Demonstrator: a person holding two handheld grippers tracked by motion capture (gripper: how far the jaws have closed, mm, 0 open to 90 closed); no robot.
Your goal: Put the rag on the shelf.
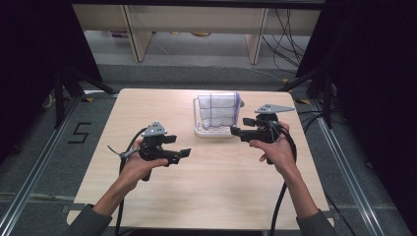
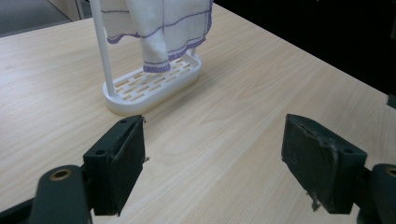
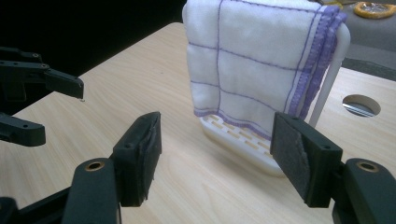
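A white towel with purple grid lines (image 1: 216, 110) hangs folded over a white wire rack whose slotted base (image 1: 214, 132) stands on the far middle of the wooden table. My left gripper (image 1: 180, 146) hovers left of and nearer than the rack, jaws open and empty. In the left gripper view the left gripper (image 2: 212, 140) faces the rack base (image 2: 149, 86) and the towel (image 2: 161, 28) from a short distance. My right gripper (image 1: 239, 129) is just right of the rack, open. In the right gripper view the right gripper (image 3: 217, 135) frames the towel (image 3: 252, 65) without touching it, and the left gripper (image 3: 56, 107) is farther off.
The table (image 1: 206, 191) has a round cable hole (image 3: 361, 105) behind the rack. Black curtains stand on both sides. Desk legs and cables (image 1: 285, 34) lie on the floor beyond the far edge. Cables trail from both grippers toward the near edge.
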